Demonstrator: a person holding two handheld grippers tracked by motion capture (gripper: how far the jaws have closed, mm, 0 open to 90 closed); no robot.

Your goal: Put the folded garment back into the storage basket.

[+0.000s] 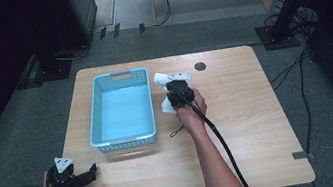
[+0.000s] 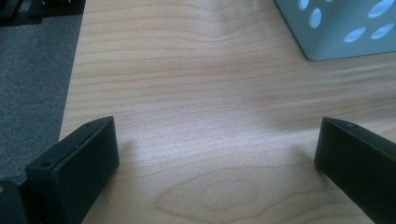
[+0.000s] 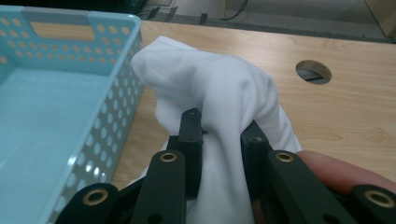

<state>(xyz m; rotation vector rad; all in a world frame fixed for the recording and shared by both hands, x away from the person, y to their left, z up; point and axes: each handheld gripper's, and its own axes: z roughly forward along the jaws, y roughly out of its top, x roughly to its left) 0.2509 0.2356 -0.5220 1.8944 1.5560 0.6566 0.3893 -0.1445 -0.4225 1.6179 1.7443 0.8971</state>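
Observation:
A white cloth [image 1: 167,79] [image 3: 219,98] hangs bunched above the wooden table [image 1: 237,107], just right of the light blue basket [image 1: 124,108]. My right gripper [image 1: 178,91] [image 3: 222,130] is shut on the cloth, its black jaws pinching a fold between them, with the rest draping down over them. My left gripper [image 1: 86,175] [image 2: 217,154] rests at the table's front left corner, its jaws wide apart over bare wood with nothing between them.
The basket [image 3: 70,93] is empty and stands left of centre; its corner [image 2: 341,32] shows ahead of my left gripper. A round cable hole [image 1: 200,66] [image 3: 314,72] sits near the table's far edge. Cables trail across the grey floor at the right.

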